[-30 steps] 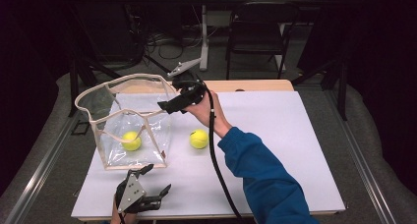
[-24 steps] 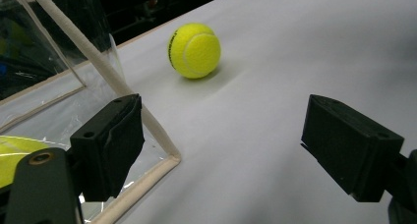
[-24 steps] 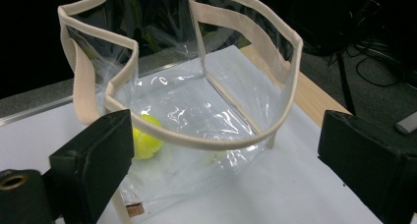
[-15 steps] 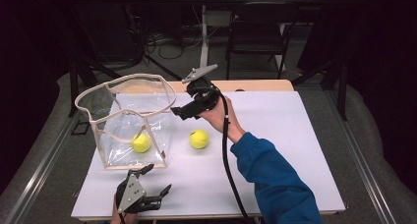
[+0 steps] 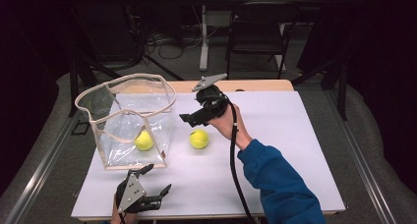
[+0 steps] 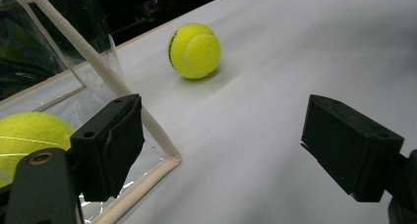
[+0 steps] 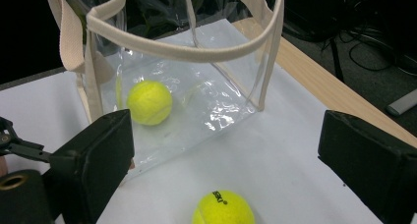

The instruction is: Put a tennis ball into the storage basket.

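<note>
A clear bag [image 5: 125, 113] with beige trim stands open at the table's left, and a yellow tennis ball [image 5: 143, 141] lies inside it. A second tennis ball [image 5: 199, 139] lies on the white table [image 5: 275, 150] just right of the bag. My right gripper [image 5: 187, 119] hangs open and empty just above this loose ball, jaws pointing left toward the bag. Its own view has the loose ball [image 7: 223, 209] below the jaws and the bagged ball [image 7: 149, 102] ahead. My left gripper [image 5: 158, 179] rests open near the front edge, by the bag's corner [image 6: 147, 135], facing the loose ball [image 6: 194, 50].
A wooden strip [image 5: 255, 85] runs along the table's far edge. Beyond it stand a dark chair [image 5: 255, 32] and floor cables. Bare white table lies to the right of the right arm's blue sleeve [image 5: 280, 184].
My right gripper has moved right and down, from over the bag's rim to just above the loose ball. The ball in the bag has rolled a little right. The left gripper has stayed put.
</note>
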Motion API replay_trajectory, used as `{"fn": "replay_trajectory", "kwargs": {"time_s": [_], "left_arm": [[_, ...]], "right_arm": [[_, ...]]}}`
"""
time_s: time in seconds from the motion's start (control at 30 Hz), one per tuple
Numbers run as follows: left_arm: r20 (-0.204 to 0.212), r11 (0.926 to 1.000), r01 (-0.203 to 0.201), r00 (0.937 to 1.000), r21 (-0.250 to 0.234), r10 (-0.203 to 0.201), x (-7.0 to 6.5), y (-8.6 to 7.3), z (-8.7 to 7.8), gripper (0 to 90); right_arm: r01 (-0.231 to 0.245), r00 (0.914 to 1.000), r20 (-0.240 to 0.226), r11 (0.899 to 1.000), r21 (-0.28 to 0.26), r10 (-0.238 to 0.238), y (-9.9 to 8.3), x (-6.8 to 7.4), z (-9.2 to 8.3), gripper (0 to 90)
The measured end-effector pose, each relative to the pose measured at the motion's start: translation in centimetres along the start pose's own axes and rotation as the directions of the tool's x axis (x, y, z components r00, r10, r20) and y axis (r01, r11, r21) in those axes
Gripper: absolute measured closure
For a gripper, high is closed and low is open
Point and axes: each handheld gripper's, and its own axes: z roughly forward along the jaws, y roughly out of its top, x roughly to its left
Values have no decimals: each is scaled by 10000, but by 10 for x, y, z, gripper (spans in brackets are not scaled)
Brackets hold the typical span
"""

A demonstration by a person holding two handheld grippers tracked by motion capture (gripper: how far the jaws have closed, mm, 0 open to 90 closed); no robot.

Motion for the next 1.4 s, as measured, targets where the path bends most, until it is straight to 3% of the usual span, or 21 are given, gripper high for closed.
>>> {"fn": "replay_trajectory", "kwargs": {"time_s": [1.4], "left_arm": [[46, 9999, -93, 9999, 63, 93, -1, 0, 1, 161]], "right_arm": [[-421, 9988, 266, 9965, 718, 403, -106, 0, 18, 46]]}}
